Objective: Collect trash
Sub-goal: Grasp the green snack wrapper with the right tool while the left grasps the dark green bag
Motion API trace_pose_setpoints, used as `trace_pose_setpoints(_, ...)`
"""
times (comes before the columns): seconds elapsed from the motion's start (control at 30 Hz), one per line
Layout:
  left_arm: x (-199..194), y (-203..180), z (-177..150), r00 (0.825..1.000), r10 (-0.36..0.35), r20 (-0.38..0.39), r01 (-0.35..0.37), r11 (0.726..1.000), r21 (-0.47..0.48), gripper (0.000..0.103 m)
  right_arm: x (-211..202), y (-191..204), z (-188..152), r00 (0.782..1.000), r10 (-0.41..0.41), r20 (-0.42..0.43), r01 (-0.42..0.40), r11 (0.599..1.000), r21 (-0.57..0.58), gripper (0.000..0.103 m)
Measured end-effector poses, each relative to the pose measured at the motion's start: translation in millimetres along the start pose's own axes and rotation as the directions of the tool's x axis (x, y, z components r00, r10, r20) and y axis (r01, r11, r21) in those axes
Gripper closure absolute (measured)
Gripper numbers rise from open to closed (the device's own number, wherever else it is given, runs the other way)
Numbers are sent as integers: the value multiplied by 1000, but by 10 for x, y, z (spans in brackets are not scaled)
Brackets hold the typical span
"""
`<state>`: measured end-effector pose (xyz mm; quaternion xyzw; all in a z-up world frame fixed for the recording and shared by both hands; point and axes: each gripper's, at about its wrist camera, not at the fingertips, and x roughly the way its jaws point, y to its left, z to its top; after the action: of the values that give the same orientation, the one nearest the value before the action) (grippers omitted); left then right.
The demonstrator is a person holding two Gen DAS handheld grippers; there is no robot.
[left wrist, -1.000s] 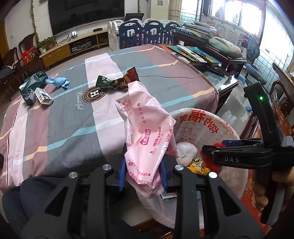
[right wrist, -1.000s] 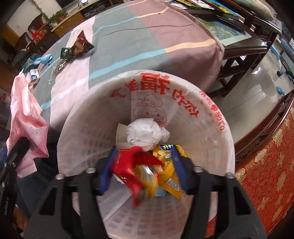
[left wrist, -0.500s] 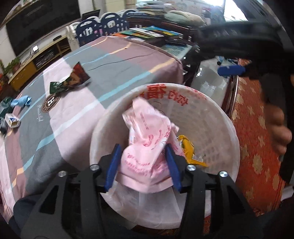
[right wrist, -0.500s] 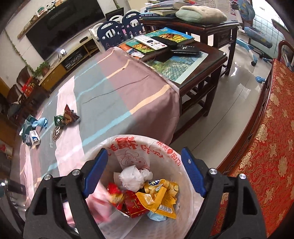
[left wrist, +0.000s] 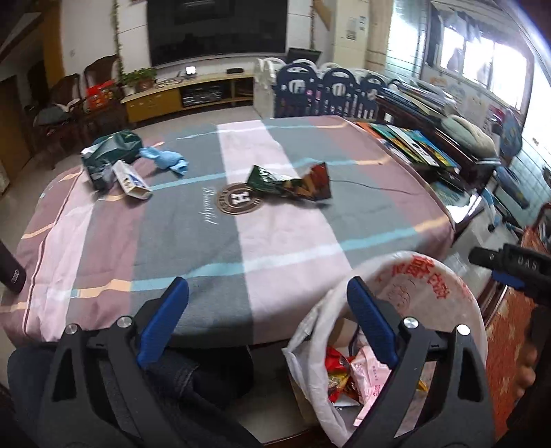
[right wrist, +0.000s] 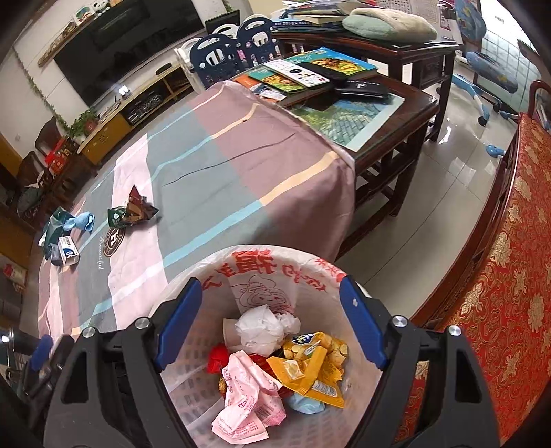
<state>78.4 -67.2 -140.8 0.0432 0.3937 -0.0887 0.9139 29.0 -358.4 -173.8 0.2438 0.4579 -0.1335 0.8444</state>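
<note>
White plastic bin (right wrist: 193, 348), lined, near right beside the table (left wrist: 292, 241) edge so trash drops in easily. Contents: pink bag (right wrist: 248, 396), yellow wrapper (right wrist: 310, 365), tissue (right wrist: 265, 325).
Right gripper (right wrist: 268, 324): jaws wide, empty, above the bin.
Left gripper (left wrist: 268, 318): jaws opening, empty, facing the table.
Still to collect, farther: snack wrappers (left wrist: 289, 181) mid-table; box (left wrist: 132, 181), blue glove (left wrist: 165, 162), green bag (left wrist: 110, 151) far left.

Striped tablecloth (left wrist: 193, 248), wall television (left wrist: 217, 27), dark wooden side table (right wrist: 406, 113) stacked with books (right wrist: 310, 69), red patterned sofa (right wrist: 499, 275)
</note>
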Motion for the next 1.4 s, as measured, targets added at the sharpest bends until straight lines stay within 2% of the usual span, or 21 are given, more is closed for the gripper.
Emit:
trace_pose_setpoints(0.07,11,132,36,999,51,3,-51,998,-29,10,16,62,-15,1000,3,-2,-3,1000,-16,23)
trace_pose_setpoints(0.17,59,289,38,996,89,-12,-90,994,-70,10,40,167,-32,1000,5,-2,-5,999,-44,23)
trace_pose_setpoints(0.53,172,674,0,988,145,-47,-150,976,-157,10,260,786,-9,997,74,-36,-78,988,-132,23)
trace_pose_setpoints(0.63,210,850,92,985,170,-40,-174,970,-170,10,315,959,-53,995,82,-48,-89,981,-172,23)
trace_pose_setpoints(0.73,244,1256,280,976,217,-26,-216,942,-257,10,367,1046,-76,995,80,-56,-90,975,-201,23)
trace_pose_setpoints(0.8,310,1619,427,973,230,-29,-226,912,-343,11,391,1053,-61,996,77,-51,-86,976,-202,23)
trace_pose_setpoints(0.87,403,2011,569,974,225,-31,-216,875,-433,16,423,1052,-32,996,72,-43,-79,977,-199,23)
trace_pose_setpoints(0.93,545,2385,721,977,212,-35,-200,838,-508,17,481,1070,11,997,62,-45,-69,977,-200,23)
trace_pose_setpoints(1.1,1024,3036,1041,986,163,-44,-157,789,-593,17,654,1163,121,997,60,-53,-69,980,-186,23)
trace_pose_setpoints(1.2,1369,3221,1171,981,177,-79,-189,789,-585,15,781,1276,153,996,58,-68,-70,979,-193,23)
trace_pose_setpoints(1.4,2022,3343,1439,974,175,-142,-224,819,-528,13,969,1595,236,995,62,-76,-78,970,-232,23)
